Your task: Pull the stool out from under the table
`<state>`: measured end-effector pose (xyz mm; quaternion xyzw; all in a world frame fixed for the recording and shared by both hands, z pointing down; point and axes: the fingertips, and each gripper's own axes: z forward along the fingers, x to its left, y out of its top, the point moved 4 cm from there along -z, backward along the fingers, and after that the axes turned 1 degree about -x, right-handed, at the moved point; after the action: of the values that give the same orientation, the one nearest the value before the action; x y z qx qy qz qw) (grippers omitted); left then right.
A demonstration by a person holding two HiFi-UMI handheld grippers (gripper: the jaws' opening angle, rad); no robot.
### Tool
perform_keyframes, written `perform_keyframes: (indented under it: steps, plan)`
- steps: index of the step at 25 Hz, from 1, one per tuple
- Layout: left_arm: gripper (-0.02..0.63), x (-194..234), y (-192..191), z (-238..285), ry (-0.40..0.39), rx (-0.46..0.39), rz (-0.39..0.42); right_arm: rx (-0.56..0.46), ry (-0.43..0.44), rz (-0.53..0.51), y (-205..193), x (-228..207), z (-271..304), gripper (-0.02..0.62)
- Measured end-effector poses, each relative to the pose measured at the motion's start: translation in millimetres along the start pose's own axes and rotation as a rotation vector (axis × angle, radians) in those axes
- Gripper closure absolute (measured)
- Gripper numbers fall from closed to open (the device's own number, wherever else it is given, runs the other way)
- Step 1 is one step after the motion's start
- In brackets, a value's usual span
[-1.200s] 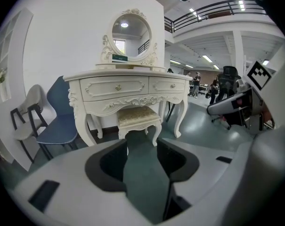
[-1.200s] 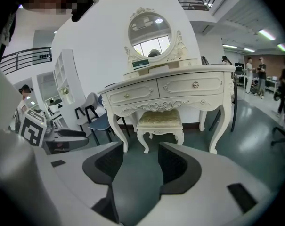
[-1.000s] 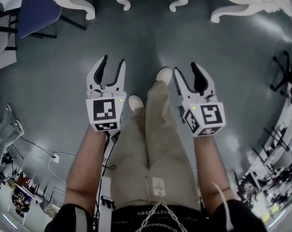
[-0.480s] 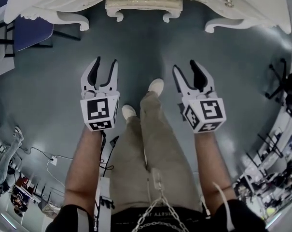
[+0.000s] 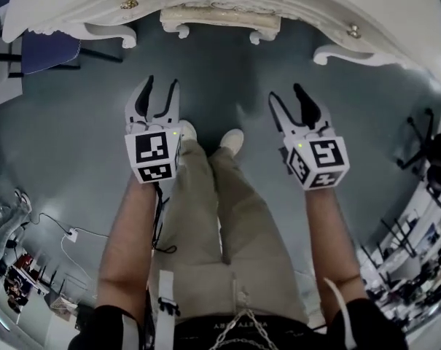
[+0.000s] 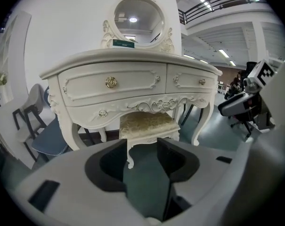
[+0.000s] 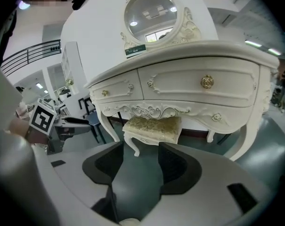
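**View coverage.** The head view looks steeply down. In it we see the left tongs and the right tongs held out side by side over the grey-green floor. They are well apart, with the person's pale shoes between them. The stool appears at the top of this view, tucked under the front edge of the white table. Only its front rail and two curled front feet show there.

The two gripper views add what the head view lacks:
- They show the table from the front, with brass knobs, a carved apron, curved legs and a round mirror on top.
- They show the stool's padded, gold-patterned seat. It sits in the knee space between the table legs, just below the apron.
- Each shows the other tongs at its outer edge.

**Tongs state.** Each gripper view shows its own jaws standing wide apart, with only floor between them. Neither pair holds or touches anything. The stool lies beyond the tips, roughly in line with each gap.

**Edges and open room.**
- Bare floor runs from the tongs to the stool's front feet.
- In the left gripper view we see a gap between each side of the stool and the nearest table leg.
- A blue chair stands just beside the table's left end.
- A black office chair stands off to the right.
- A cable lies on the floor at lower left, behind the tongs.
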<state>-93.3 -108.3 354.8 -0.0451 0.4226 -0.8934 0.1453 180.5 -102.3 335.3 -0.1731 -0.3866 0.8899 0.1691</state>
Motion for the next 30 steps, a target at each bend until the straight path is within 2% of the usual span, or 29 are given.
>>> perform_keyframes:
  steps: [3, 7, 15, 25, 30]
  plan:
    - [0.425, -2.2, -3.5, 10.7, -0.015, 0.01, 0.038, -0.002, 0.007, -0.009, 3.1, -4.2, 13.9, 0.385]
    - [0.425, 1.0, -10.4, 22.3, -0.022, 0.031, 0.023, 0.015, -0.001, 0.002, 2.4, -4.1, 28.6, 0.385]
    - [0.425, 23.3, -7.9, 58.0, -0.019, 0.052, 0.062, 0.047, -0.026, -0.023, 4.3, -10.1, 66.4, 0.385]
    - [0.425, 49.9, -25.1, 132.4, -0.043, 0.105, 0.111, 0.092, -0.068, -0.108, -6.0, -40.6, 134.0, 0.385]
    - [0.425, 65.4, -30.2, 167.8, -0.033, 0.128, 0.095, 0.132, -0.096, -0.131, -11.9, -59.3, 163.4, 0.38]
